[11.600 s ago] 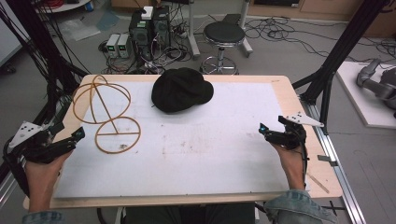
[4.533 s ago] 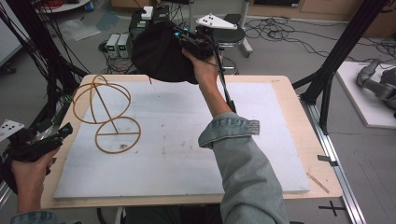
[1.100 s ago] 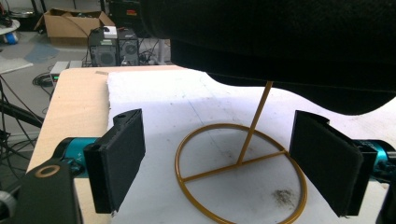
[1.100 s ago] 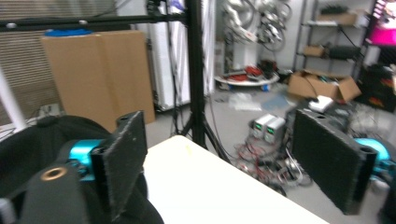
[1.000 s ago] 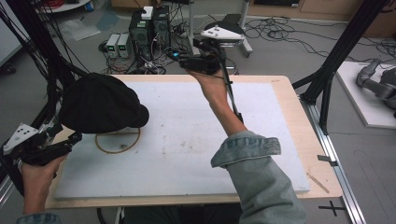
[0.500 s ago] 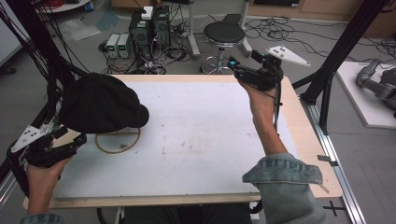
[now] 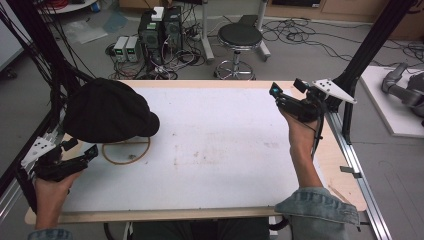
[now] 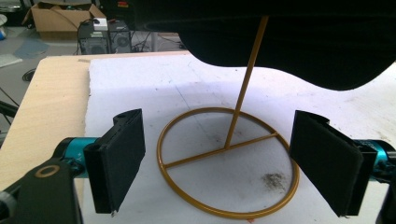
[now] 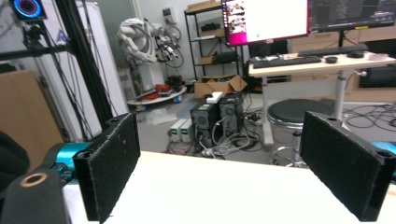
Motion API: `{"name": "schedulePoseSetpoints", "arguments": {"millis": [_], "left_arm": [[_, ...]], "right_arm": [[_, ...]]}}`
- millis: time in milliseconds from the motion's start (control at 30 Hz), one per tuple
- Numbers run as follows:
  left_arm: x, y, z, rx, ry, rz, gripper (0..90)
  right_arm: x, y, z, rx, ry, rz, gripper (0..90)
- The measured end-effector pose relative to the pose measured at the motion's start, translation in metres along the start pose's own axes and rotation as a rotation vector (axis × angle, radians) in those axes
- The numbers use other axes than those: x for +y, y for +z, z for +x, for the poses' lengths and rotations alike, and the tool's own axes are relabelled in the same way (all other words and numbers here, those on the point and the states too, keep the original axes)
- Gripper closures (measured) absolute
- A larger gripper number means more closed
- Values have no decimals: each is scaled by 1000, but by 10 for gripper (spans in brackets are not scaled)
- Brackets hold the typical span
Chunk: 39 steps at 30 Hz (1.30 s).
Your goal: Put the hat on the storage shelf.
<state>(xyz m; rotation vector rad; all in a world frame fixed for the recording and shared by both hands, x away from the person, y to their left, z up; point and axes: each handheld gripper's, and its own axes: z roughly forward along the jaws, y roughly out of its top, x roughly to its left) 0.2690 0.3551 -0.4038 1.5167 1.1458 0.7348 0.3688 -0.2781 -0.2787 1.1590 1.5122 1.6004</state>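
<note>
Right gripper [image 7: 280,98] drew back; cap [image 7: 107,111] brim points right.

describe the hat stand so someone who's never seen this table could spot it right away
Start at the white board covering the wooden table, then go to its left edge, just ahead of the left gripper. There a thin gold wire stand rests on a flat ring base with a crossbar, its upright rod rising into the black hat sitting on top. It is the only gold wire thing on the board.

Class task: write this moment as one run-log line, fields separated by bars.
cap: on stand | left gripper: open, facing stand base | right gripper: open, empty, raised at table's far right
</note>
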Motion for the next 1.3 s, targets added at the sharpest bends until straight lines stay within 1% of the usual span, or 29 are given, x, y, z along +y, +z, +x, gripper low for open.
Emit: {"name": "schedulePoseSetpoints", "arguments": {"millis": [67, 100, 133, 200, 300, 333, 367, 400, 433, 467, 500, 533, 567, 633, 800, 867, 900, 967, 1067, 1167, 1200, 1300], "left_arm": [[-1, 0, 0, 2, 4, -2, 187], [-2, 0, 0, 2, 6, 0, 187], [-2, 1, -1, -1, 5, 0, 186], [-4, 3, -2, -1, 8, 6, 187], [-7, 6, -4, -2, 12, 14, 186], [-9, 7, -4, 1, 12, 21, 186], [-11, 9, -5, 0, 8, 24, 186], [-12, 10, -4, 0, 12, 29, 186], [-14, 11, -5, 1, 11, 31, 186], [-15, 12, -5, 3, 9, 33, 186], [-16, 13, -5, 3, 12, 41, 186], [-17, 14, -6, 2, 13, 45, 186], [-18, 15, -7, 0, 18, 48, 186], [-19, 17, -8, -4, 24, 55, 186], [-22, 21, -13, -13, 38, 65, 186], [-23, 22, -13, -13, 39, 65, 186], [-24, 22, -13, -13, 35, 62, 186], [-24, 23, -12, -7, 29, 57, 186], [-24, 24, -13, -7, 23, 51, 186], [-25, 25, -13, -8, 31, 58, 186], [-26, 25, -12, -7, 32, 61, 186], [-27, 26, -12, -14, 28, 65, 186]], "right_arm": [[-11, -6, -2, -17, -11, -2, 123], [-11, -6, -2, -17, -11, -2, 123], [-21, -11, -3, -31, -15, -3, 123], [-24, -12, -4, -34, -15, -3, 123], [-42, -18, -12, -62, -4, 19, 123], [-42, -18, -12, -62, -4, 19, 123], [-48, -20, -15, -69, 11, 24, 122], [-50, -20, -18, -85, 28, 66, 116], [-51, -19, -20, -92, 24, 74, 116], [-55, -18, -23, -123, 20, 121, 117], [-55, -18, -23, -123, 20, 121, 117], [-59, -19, -25, -126, 14, 103, 117], [-68, -22, -27, -136, 24, 78, 118], [-71, -23, -28, -138, 28, 88, 118], [-97, -30, -36, -143, 40, 95, 118], [-107, -33, -37, -143, 49, 105, 117], [-115, -35, -38, -138, 44, 116, 117], [-119, -35, -38, -137, 39, 116, 118], [-125, -35, -38, -131, 32, 141, 117], [-128, -35, -37, -125, 14, 151, 117], [-129, -36, -37, -122, 8, 147, 117], [-133, -36, -37, -113, -2, 154, 117]]}}
